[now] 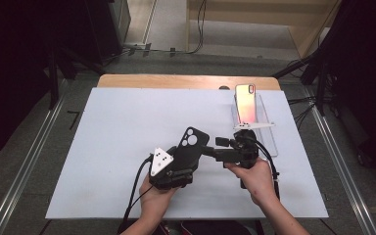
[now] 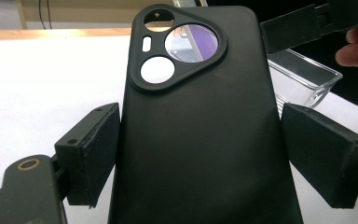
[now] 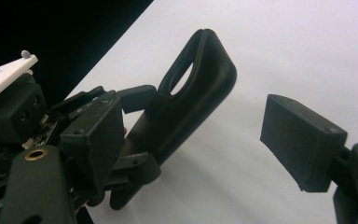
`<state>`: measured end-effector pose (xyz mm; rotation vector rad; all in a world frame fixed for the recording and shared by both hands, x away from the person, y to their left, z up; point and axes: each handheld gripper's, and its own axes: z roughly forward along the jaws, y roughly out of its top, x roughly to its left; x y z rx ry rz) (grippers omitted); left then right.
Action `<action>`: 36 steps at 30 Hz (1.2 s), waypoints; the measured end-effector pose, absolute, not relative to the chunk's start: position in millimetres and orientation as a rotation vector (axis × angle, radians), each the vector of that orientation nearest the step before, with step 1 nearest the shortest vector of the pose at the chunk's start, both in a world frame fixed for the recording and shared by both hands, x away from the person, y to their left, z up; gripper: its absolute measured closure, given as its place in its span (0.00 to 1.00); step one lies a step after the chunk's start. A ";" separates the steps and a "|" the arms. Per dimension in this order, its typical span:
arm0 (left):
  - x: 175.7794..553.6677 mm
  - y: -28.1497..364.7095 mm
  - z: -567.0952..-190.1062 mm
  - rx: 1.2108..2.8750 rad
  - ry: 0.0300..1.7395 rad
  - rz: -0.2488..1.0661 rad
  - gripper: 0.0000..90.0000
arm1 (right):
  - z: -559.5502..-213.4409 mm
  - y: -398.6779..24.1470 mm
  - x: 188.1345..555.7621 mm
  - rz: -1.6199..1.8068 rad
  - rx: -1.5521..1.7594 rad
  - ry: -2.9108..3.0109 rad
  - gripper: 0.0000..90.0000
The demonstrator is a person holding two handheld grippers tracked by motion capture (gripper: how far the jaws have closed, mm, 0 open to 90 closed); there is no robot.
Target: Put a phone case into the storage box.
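Left claw (image 2: 200, 154) grips black phone case (image 2: 205, 140).

My left gripper (image 1: 176, 169) holds the phone case (image 1: 190, 147) left of my right gripper (image 1: 220, 147); phone (image 1: 245, 104) stands behind, in its stand (image 1: 269, 132).

The lower end of the matte black phone case with the triangular camera cutout (image 2: 205, 135) is running off the bottom edge of the left gripper view. In the high view, the left gripper (image 1: 172, 169) and its grey plate are covering that same lower end. In the right gripper view, the left gripper's body is masking the case's base. The clear plastic tray (image 2: 303, 77) is lying partly behind the case. The person's forearms are leaving the high view at its bottom edge.
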<state>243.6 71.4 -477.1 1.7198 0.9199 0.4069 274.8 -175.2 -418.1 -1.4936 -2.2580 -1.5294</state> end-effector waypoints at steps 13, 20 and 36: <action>239.1 68.7 -478.0 1.678 0.917 0.404 0.16 | -423.8 -165.9 295.0 -1.502 -1.509 -2.199 0.28; 238.3 68.3 -477.4 1.668 0.918 0.408 0.16 | -427.0 -163.6 304.8 -1.478 -1.530 -2.089 0.42; 238.3 69.7 -476.8 1.640 0.912 0.361 0.16 | -423.7 -165.3 308.5 -1.520 -1.459 -1.919 0.85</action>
